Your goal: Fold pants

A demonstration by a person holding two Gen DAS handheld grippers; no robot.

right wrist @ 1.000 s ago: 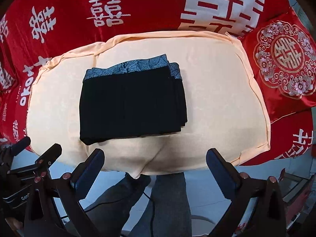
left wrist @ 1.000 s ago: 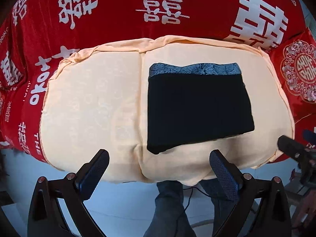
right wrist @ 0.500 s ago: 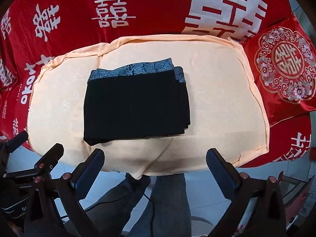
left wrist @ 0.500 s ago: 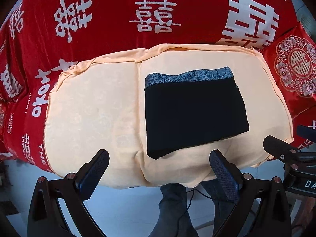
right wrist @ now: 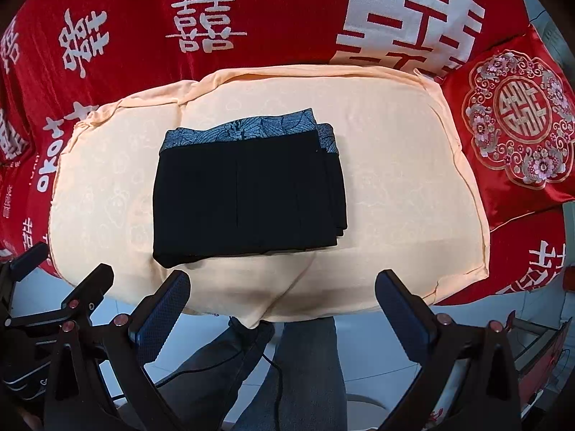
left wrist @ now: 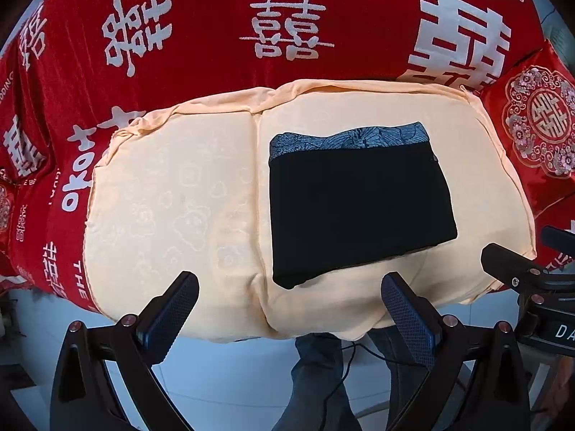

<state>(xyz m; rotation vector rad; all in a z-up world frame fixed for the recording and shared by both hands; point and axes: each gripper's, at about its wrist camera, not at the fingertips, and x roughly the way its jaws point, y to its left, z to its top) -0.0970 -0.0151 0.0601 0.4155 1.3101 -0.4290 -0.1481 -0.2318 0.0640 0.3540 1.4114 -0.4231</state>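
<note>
The black pants [left wrist: 359,208] lie folded into a compact rectangle on the peach cushion [left wrist: 172,201], with the grey-blue patterned waistband [left wrist: 348,140] at the far edge. They also show in the right wrist view [right wrist: 248,194], with stacked layers at their right side. My left gripper [left wrist: 289,309] is open and empty, held back over the cushion's near edge. My right gripper [right wrist: 282,305] is open and empty, also back from the pants. Each gripper shows at the side of the other's view.
The peach cushion [right wrist: 395,186] sits on a red cover with white characters [left wrist: 287,32]. A red embroidered pillow [right wrist: 517,122] lies at the right. The person's legs in dark jeans [right wrist: 298,370] and a pale floor are below the cushion's near edge.
Both grippers have drawn back and shifted slightly, so the cushion sits lower in view. The pants have not moved. Both grippers stay open.
</note>
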